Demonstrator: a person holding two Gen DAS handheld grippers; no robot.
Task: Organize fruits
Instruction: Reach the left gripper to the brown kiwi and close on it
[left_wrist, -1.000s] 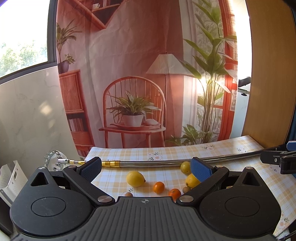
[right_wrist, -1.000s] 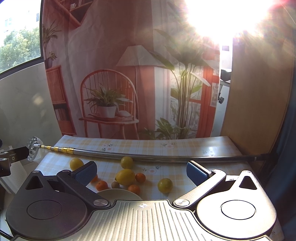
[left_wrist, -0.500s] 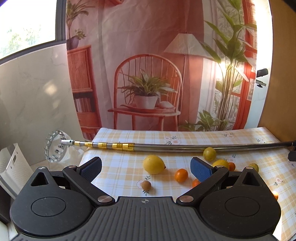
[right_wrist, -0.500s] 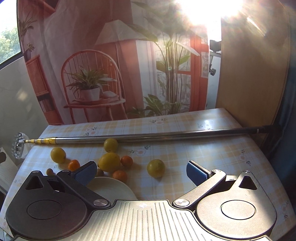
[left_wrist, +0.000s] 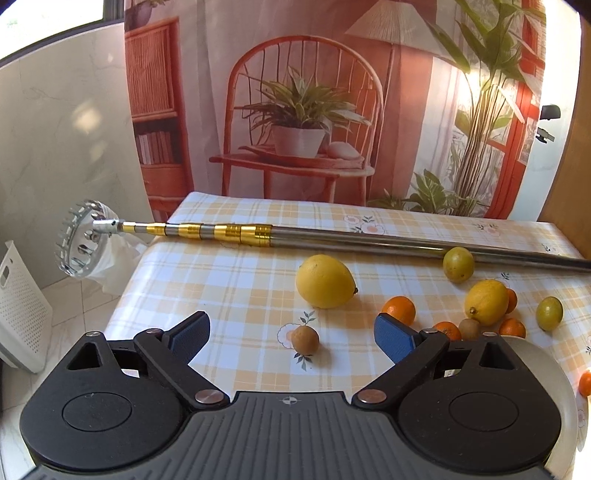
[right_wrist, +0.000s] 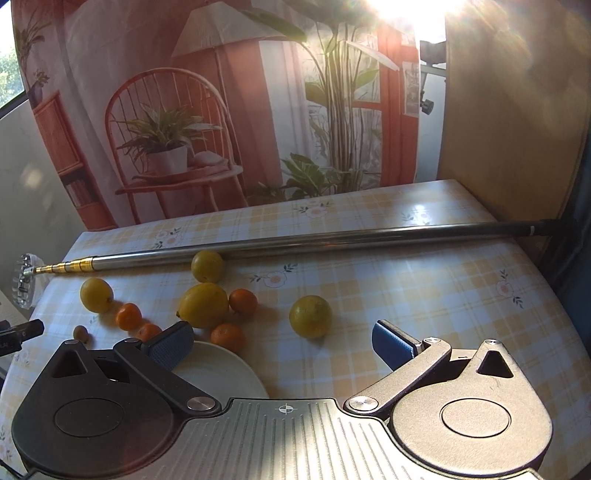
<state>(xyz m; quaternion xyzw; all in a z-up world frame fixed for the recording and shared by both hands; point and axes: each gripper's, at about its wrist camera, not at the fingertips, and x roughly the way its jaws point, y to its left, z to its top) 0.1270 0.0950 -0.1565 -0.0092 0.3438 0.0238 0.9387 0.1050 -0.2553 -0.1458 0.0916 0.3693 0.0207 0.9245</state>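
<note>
Approach step, nothing picked: left hand-held gripper (left_wrist: 291, 332) spread and empty, small brown fruit (left_wrist: 305, 339) just ahead between its fingers. Right hand-held gripper (right_wrist: 282, 343) likewise released, plate (right_wrist: 221, 373) beneath, yellow-green fruit (right_wrist: 310, 316) ahead. Next, I judge: lower, close gently.

Your right gripper (right_wrist: 282, 341) spread wide and empty, round yellow-green citrus fruit (right_wrist: 310, 316) just ahead between its fingers, pale round ceramic plate (right_wrist: 225, 373) beneath the left finger, long telescopic metal pole (right_wrist: 332, 243) lying crosswise beyond

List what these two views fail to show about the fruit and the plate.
- Plate: in the right wrist view the right gripper body covers its near part; in the left wrist view the left gripper covers most.
- Small orange: left wrist view, half behind the finger.
- Pole: its far end, right wrist view, lost in shadow.
</note>
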